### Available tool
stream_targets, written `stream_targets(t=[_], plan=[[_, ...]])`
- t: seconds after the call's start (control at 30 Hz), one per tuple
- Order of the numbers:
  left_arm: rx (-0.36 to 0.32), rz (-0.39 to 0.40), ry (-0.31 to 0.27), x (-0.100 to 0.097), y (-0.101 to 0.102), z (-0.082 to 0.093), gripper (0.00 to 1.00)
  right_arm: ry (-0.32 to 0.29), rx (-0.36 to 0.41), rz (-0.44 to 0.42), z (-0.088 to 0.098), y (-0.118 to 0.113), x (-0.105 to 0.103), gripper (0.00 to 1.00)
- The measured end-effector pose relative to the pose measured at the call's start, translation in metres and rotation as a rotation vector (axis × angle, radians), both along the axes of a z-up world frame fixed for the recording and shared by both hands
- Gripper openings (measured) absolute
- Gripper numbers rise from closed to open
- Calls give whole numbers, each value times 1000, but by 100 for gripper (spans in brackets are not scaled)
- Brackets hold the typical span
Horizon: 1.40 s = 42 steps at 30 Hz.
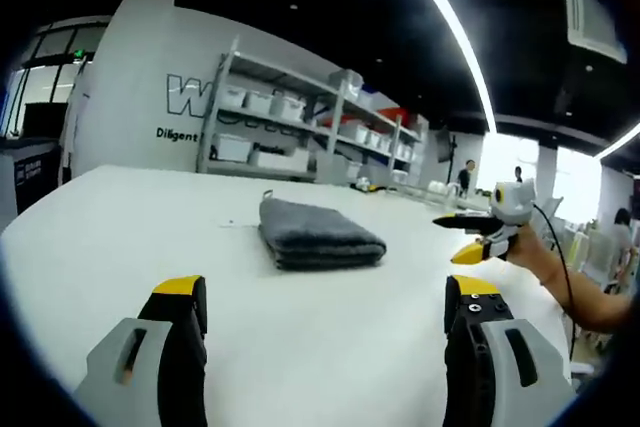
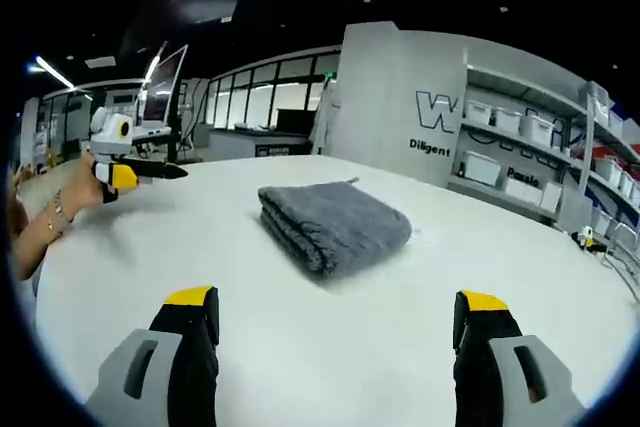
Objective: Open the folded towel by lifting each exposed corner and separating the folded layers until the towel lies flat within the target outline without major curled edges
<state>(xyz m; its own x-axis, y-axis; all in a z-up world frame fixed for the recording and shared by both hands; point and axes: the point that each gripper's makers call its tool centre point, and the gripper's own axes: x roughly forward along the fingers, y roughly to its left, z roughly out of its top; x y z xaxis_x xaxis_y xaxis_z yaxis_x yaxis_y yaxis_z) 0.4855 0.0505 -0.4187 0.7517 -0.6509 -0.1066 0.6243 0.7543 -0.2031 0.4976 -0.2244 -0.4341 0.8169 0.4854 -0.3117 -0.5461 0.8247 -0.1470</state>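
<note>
Well, towel (image 1: pixel 320 235) ahead of tongs (image 1: pixel 325 302).

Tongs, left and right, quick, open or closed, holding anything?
Left tongs: open, holding nothing, short of the folded grey towel.
Right tongs: open, holding nothing, also short of it.

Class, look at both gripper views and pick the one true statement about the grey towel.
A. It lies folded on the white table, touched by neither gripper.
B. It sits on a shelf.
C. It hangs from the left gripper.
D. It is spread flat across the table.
A: the grey towel lies folded in stacked layers on the white table, apart from the open left gripper and right gripper.
</note>
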Motion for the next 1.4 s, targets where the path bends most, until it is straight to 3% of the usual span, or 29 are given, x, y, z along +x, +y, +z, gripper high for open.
stream_targets(t=[0.23,0.5,0.7,0.9,1.4], plan=[[0,15,0,2,7,1,97,17,-20,-11,6,-5,0,99],[-23,-1,-2,-2,8,3,97,-20,-52,-19,35,-5,-1,99],[-54,11,-4,1,14,8,98,-51,-35,0,61,6,1,99],[-39,17,-9,2,15,9,98,-63,-104,18,76,20,8,99],[1,14,-30,1,14,13,98,-77,-153,87,89,61,22,99]])
